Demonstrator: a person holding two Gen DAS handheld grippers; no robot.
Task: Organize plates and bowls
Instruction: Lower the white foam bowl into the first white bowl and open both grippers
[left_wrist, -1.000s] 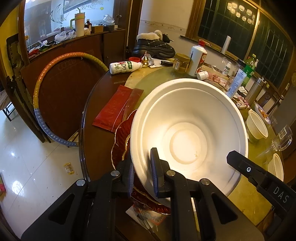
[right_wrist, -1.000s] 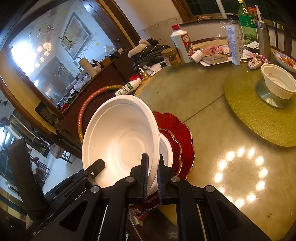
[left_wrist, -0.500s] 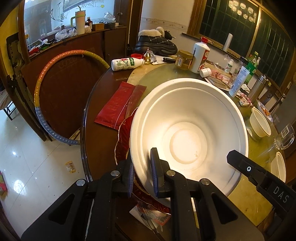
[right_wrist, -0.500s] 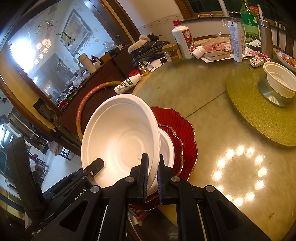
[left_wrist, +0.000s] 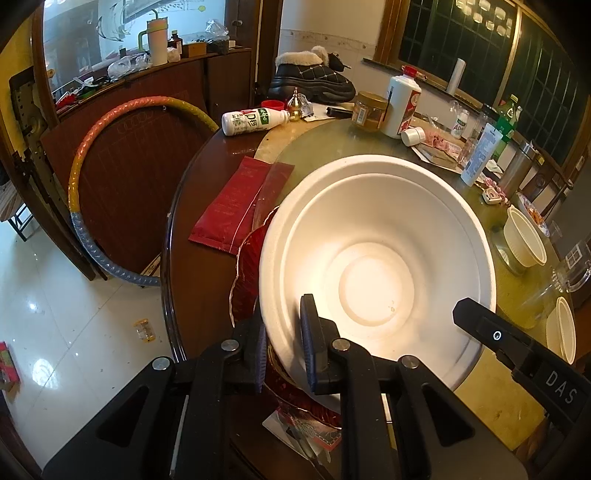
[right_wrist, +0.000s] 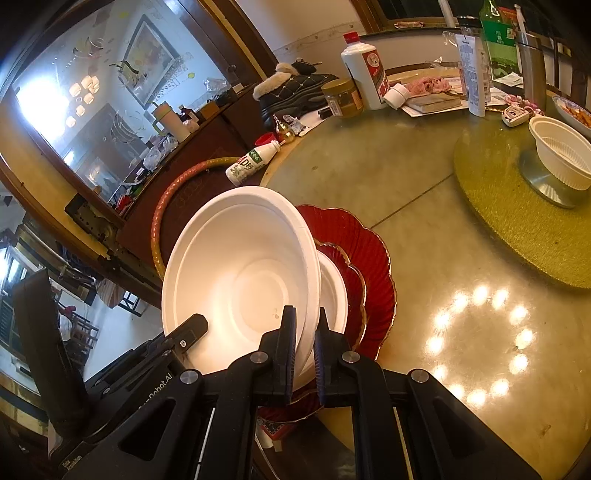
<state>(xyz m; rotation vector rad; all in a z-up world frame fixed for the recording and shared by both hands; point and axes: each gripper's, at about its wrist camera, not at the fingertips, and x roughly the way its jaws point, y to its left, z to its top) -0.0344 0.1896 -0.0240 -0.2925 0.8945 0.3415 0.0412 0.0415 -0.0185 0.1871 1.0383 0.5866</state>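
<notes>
While both grippers clamp its rim, the white bowl (left_wrist: 376, 258) hangs tilted over the plates (right_wrist: 365, 258) at the table's near edge. The left gripper (left_wrist: 282, 341) pinches the rim with one finger inside the bowl and one outside; the right gripper (right_wrist: 304, 347) does the same on the opposite side of the rim, its jaws nearly together on the thin wall. In the left view the tip of the right gripper shows at the bowl's lower right rim.

Below the bowl sits a stack: a big red scalloped plate, a smaller red plate on it, and what looks like a white dish (right_wrist: 332, 291) on top, mostly hidden by the bowl. Whether the bowl touches that dish is hard to tell.

On the table (right_wrist: 406, 177), a red packet (left_wrist: 236, 206) lies just left of the stack. A small bowl (right_wrist: 561, 155) rests on a metal stand on the green mat (right_wrist: 517, 236), well apart from the stack. A milk bottle (left_wrist: 253, 120) lies on its side near the far edge.
</notes>
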